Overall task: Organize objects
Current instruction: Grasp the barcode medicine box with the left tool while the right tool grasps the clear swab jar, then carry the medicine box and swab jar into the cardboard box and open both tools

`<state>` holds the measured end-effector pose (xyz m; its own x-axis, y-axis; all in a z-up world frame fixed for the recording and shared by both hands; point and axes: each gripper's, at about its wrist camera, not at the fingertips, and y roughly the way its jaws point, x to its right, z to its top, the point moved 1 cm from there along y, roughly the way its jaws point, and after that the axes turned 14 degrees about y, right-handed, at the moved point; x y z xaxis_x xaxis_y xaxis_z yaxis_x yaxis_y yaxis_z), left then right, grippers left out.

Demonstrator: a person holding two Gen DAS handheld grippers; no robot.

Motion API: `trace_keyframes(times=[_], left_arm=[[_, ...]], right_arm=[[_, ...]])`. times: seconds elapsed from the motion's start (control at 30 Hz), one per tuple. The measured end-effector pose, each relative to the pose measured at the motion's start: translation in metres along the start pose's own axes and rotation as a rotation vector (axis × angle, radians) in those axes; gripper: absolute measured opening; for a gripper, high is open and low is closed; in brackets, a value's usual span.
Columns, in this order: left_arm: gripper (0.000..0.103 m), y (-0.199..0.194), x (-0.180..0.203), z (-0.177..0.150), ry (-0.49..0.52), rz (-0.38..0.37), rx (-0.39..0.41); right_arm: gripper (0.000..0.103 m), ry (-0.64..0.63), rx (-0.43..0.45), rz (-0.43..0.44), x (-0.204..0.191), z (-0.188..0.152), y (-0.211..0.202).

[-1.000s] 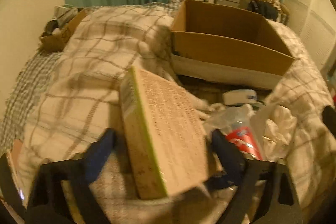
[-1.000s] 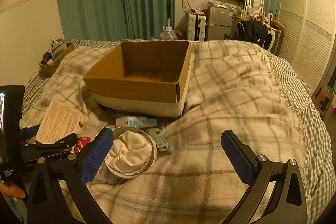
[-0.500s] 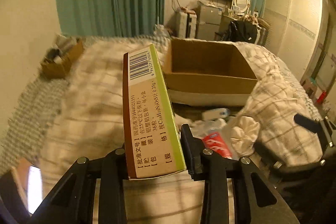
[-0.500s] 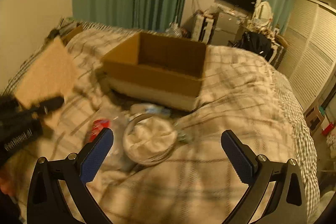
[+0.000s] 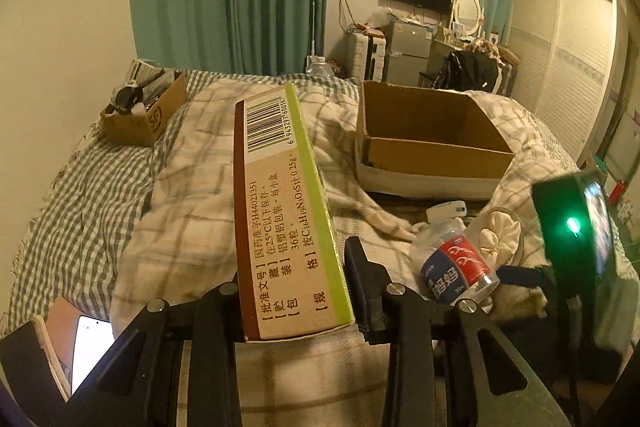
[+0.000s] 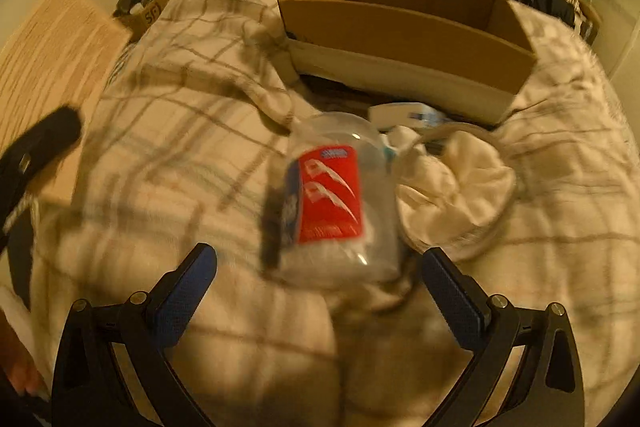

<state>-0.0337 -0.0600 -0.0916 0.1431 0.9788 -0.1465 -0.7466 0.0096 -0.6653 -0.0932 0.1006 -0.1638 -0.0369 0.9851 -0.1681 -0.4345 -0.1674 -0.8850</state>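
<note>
My left gripper [image 5: 294,287] is shut on a medicine box [image 5: 280,211] with a barcode and green edge, held on edge above the plaid blanket. The box also shows at the left of the right wrist view [image 6: 52,59]. My right gripper [image 6: 318,283] is open and empty, its jaws either side of a clear plastic bottle with a red label [image 6: 332,203] lying on the blanket; the bottle also shows in the left wrist view [image 5: 456,263]. An open cardboard box [image 6: 404,31] stands behind it, also seen in the left wrist view [image 5: 432,147].
A clear round container with white cloth [image 6: 456,187] lies right of the bottle. A small white package [image 6: 400,113] lies before the cardboard box. A smaller cardboard box with items [image 5: 140,115] sits far left. A phone [image 5: 90,347] lies at lower left.
My left gripper closed on the medicine box and lifted it upright off the blanket. My right gripper moved down and forward to the plastic bottle, still open.
</note>
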Motion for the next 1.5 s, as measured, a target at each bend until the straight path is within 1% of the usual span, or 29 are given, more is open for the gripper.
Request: trace_keyframes(times=[0.07,0.13,0.2,0.27,0.4,0.47,0.8,0.9,0.93,1.0,1.07,1.13,1.2,1.27,1.4,1.5], left_arm=[[0.034,0.003,-0.004,-0.003,-0.007,-0.002,-0.006],[0.034,0.007,-0.009,-0.006,-0.016,-0.002,-0.017],[0.034,0.010,-0.013,-0.010,-0.026,-0.005,-0.029],[0.034,0.010,-0.015,-0.011,-0.037,-0.010,-0.033],[0.034,0.008,-0.013,-0.012,-0.043,-0.014,-0.030],[0.034,0.004,-0.010,-0.011,-0.041,-0.021,-0.029],[0.034,-0.018,-0.001,-0.001,-0.031,-0.023,0.005],[0.034,-0.021,0.004,0.003,-0.024,-0.032,0.012],[0.034,-0.021,0.006,0.005,-0.021,-0.030,0.012],[0.034,-0.020,0.011,0.006,-0.016,-0.030,0.009],[0.034,-0.018,0.014,0.006,-0.007,-0.033,0.003],[0.034,-0.015,0.019,0.005,0.008,-0.031,-0.008],[0.034,-0.014,0.022,0.003,0.021,-0.027,-0.013],[0.034,-0.013,0.023,0.003,0.024,-0.024,-0.015],[0.034,-0.012,0.020,0.001,0.013,-0.022,-0.010],[0.034,-0.011,0.017,-0.002,0.001,-0.032,-0.004]], right_arm=[[0.097,0.014,0.019,-0.003,-0.002,0.007,0.006],[0.088,0.009,0.033,-0.033,-0.005,0.012,0.010],[0.072,-0.014,0.042,-0.062,-0.009,0.012,0.009],[0.065,-0.061,0.041,-0.094,-0.014,0.007,0.008],[0.063,-0.122,0.051,-0.120,-0.015,-0.003,0.010],[0.062,-0.134,0.065,-0.118,-0.014,-0.004,0.004],[0.061,-0.146,0.144,-0.043,-0.004,-0.008,-0.042],[0.061,-0.146,0.196,-0.031,0.002,-0.002,-0.060],[0.061,-0.148,0.202,-0.029,0.004,0.001,-0.064],[0.062,-0.178,0.192,-0.046,0.005,0.005,-0.064],[0.062,-0.202,0.210,-0.100,0.007,0.003,-0.060],[0.063,-0.207,0.195,-0.151,0.010,-0.001,-0.052],[0.072,-0.212,0.165,-0.158,0.013,-0.006,-0.047],[0.074,-0.204,0.166,-0.147,0.017,-0.009,-0.053],[0.075,-0.178,0.146,-0.107,0.022,-0.016,-0.065],[0.075,-0.186,0.104,-0.132,0.019,-0.025,-0.055]])
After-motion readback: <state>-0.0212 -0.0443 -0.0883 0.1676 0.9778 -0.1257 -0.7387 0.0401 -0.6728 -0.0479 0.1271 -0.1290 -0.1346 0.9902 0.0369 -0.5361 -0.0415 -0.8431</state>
